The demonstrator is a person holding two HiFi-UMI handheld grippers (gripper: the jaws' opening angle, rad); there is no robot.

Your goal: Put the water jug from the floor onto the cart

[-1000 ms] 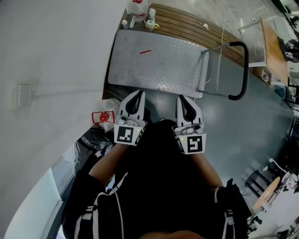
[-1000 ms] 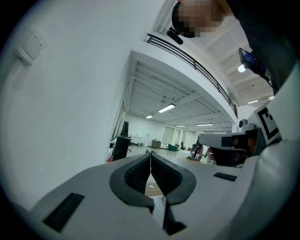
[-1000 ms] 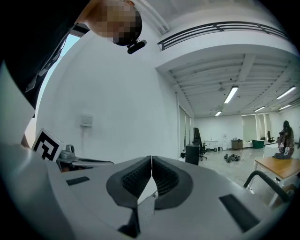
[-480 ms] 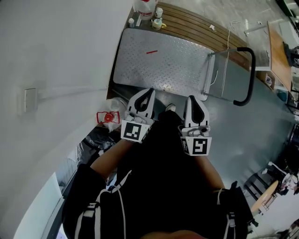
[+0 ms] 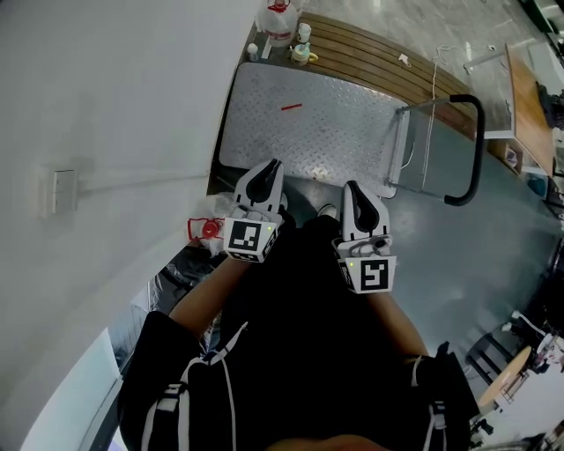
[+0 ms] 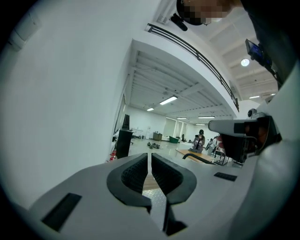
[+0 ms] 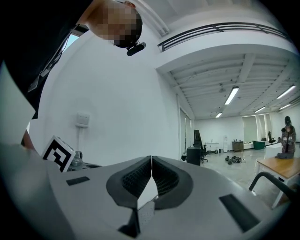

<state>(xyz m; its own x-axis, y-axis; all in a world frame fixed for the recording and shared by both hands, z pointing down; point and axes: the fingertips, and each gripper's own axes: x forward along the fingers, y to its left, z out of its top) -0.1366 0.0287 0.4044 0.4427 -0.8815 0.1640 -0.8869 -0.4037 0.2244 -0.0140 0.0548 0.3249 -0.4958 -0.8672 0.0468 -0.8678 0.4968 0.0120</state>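
Note:
A clear water jug [image 5: 208, 231] with a red cap stands on the floor by the white wall, just left of my left gripper [image 5: 270, 166]. The cart [image 5: 264, 106] has a diamond-plate steel deck and lies straight ahead, with its black handle [image 5: 477, 150] at the right. Both grippers hover side by side over the floor at the cart's near edge, pointing at it. In the left gripper view, my left gripper [image 6: 150, 157] is shut with nothing between its pads. My right gripper [image 5: 351, 188] is also shut and empty, as the right gripper view [image 7: 151, 159] shows.
A second jug [image 5: 276, 19] and small bottles [image 5: 302, 44] stand beyond the cart's far end, beside wooden slats [image 5: 388, 66]. Black bags [image 5: 181, 269] lie along the wall near the floor jug. A wall socket [image 5: 62, 192] is at the left, and desks [image 5: 529, 97] are at the right.
The view has shifted, and the cart and floor jug sit slightly further right in it. Both hands have drifted a little, the left one slightly lower. Both grippers stay shut.

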